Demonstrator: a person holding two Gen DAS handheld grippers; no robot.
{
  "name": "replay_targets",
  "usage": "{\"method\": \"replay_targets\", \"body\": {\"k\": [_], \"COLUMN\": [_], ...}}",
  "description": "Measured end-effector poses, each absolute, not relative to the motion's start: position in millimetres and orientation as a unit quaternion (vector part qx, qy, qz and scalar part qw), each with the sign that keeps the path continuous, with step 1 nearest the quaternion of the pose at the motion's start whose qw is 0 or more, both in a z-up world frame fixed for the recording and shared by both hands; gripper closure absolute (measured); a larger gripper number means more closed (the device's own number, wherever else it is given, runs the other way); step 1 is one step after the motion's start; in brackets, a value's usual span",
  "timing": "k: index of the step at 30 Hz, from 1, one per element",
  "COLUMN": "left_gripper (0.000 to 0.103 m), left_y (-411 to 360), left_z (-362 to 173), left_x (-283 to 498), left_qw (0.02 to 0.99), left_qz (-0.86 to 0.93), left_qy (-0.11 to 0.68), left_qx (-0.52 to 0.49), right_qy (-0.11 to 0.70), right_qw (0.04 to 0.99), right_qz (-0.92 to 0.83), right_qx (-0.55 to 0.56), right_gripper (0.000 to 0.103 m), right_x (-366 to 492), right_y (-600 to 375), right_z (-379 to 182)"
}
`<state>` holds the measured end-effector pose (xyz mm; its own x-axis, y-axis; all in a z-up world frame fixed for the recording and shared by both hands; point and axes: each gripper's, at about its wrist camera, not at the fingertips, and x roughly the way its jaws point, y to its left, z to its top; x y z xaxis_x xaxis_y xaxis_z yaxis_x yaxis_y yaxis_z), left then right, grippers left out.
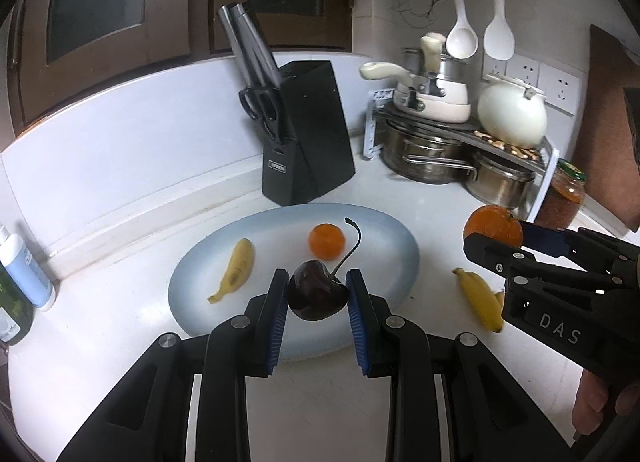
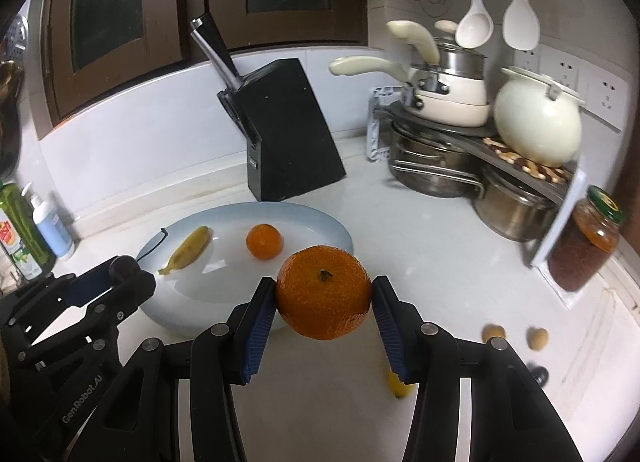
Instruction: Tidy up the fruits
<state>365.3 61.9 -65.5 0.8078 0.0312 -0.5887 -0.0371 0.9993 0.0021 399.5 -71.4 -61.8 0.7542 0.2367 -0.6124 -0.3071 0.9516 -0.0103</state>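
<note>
Dark cherry [image 1: 317, 295] gripped in left claw [image 1: 318, 294], orange [image 2: 323, 292] clamped in right claw [image 2: 324, 294]

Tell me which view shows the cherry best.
Left wrist view. The cherry sits centred and sharp between the left gripper pads, stem up, above the plate. In the right wrist view the cherry is small at the left edge, partly hidden by that gripper.

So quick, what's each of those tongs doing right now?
Left tongs: closed on a dark cherry, held over the plate.
Right tongs: closed on an orange, held above the counter.
</note>
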Motion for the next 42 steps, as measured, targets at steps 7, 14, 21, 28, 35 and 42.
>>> {"method": "replay_targets", "body": {"k": [7, 14, 21, 28, 35, 42], "left_gripper": [0.074, 0.074, 0.074, 0.074, 0.074, 0.074], "left_y": [75.9, 87.8, 96.0, 100.7, 103.8, 102.0], "left_z": [-70.3, -81.1, -93.7, -108.5, -130.3, -147.5], "left_x": [389.6, 416.7, 443.0, 472.5, 495.6, 510.3], "left_qw": [0.949, 0.945, 0.94, 0.932, 0.919, 0.908], "left_qz": [0.032, 0.04, 0.051, 0.049, 0.042, 0.038], "left_qy": [0.313, 0.325, 0.336, 0.359, 0.392, 0.417], "left_qx": [-0.01, -0.022, -0.013, -0.005, -0.006, -0.003], "right_qy": [0.321, 0.331, 0.353, 0.382, 0.403, 0.414], "right_qw": [0.932, 0.925, 0.914, 0.902, 0.894, 0.888], "right_qz": [0.156, 0.168, 0.174, 0.176, 0.169, 0.167], "right_qx": [-0.067, -0.08, -0.097, -0.098, -0.1, -0.107], "right_gripper": [0.053, 0.053, 0.053, 0.053, 0.053, 0.053], "right_x": [427.6, 461.7, 495.4, 522.6, 540.7, 550.1], "right_y": [-54.1, -43.1, -28.8, -19.4, -19.1, -16.6], "right_z": [-68.0, -80.5, -102.0, -120.9, -135.9, -145.6]}}
